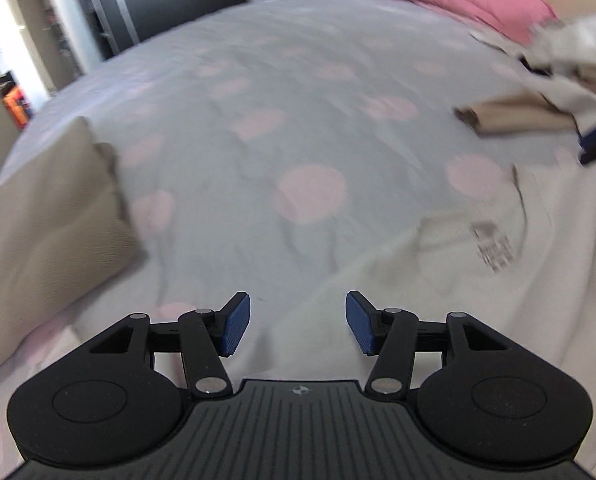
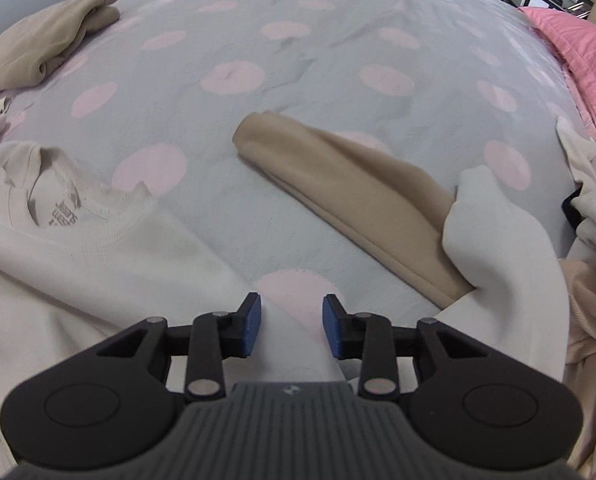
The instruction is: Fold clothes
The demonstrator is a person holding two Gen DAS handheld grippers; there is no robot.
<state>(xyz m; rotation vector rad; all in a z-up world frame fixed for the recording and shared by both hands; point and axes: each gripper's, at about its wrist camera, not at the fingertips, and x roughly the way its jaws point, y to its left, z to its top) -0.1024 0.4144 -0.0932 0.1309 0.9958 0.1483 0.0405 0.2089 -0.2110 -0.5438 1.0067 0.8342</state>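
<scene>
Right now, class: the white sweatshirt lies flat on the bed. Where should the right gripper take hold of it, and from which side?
Grip the white sweatshirt at its shoulder edge just beside the ribbed collar, coming from the near side. There the fabric lies flat and thin, so the open right gripper could probably slide one finger under the edge. The left gripper, also open, could mirror this.

The bed cover (image 2: 330, 40) is pale grey-blue with large pink dots. The shirt (image 2: 98, 248) at the near left is off-white, with grey print inside the collar. The folded garment (image 2: 338, 184) is beige. The pillow (image 2: 582, 48) at the far right is pink.
</scene>
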